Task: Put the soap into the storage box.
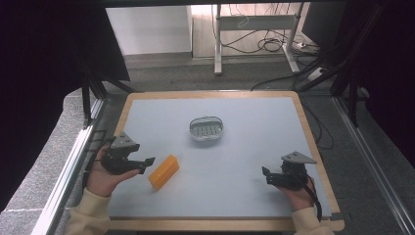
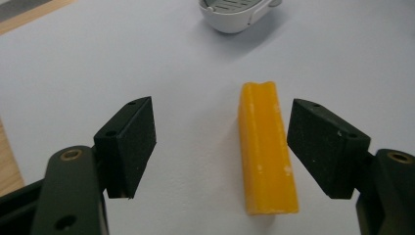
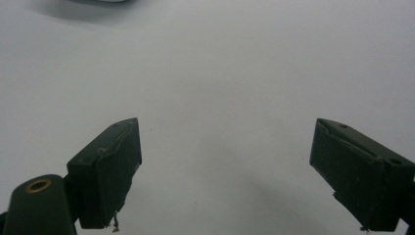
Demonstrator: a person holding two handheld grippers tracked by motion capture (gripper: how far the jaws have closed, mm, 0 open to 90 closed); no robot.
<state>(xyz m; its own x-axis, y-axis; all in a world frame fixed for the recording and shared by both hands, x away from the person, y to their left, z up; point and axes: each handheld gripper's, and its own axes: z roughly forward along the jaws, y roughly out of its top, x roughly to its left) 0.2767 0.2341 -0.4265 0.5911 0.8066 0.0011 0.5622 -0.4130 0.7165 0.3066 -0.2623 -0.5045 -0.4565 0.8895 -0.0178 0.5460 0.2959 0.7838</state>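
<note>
Two hand-held grippers are over the tabletop (image 1: 254, 142), one in each of the person's hands. The left hand-held gripper (image 1: 147, 164) is gripped from below by the left hand (image 1: 105, 174), whose cream sleeve (image 1: 88, 213) enters at the near left corner; it points level across the tabletop toward the right. Its jaws stand wide apart and clamp nothing. In the left gripper view the left hand-held gripper (image 2: 220, 147) has a yellow bar (image 2: 266, 154) lying lengthwise on the tabletop between its jaws, close to the pad on that view's right side but with a sliver of grey surface showing between bar and pad, and well apart from the other pad. From above, the yellow bar (image 1: 164, 171) lies flat just beyond the jaw tips, its long side running diagonally.

Farther out, ahead of that gripper, a small white oval dish (image 1: 206, 128) sits near the tabletop's middle, well apart from the bar. It holds a slotted grey insert; nothing else can be made out inside. In the left gripper view the dish (image 2: 235, 14) shows at the top edge.

At the near right side the right hand (image 1: 298, 193) holds the right hand-held gripper (image 1: 266, 176), pointing left and level. In the right gripper view the right hand-held gripper (image 3: 225, 171) has its jaws wide apart over bare grey tabletop, touching nothing.
</note>
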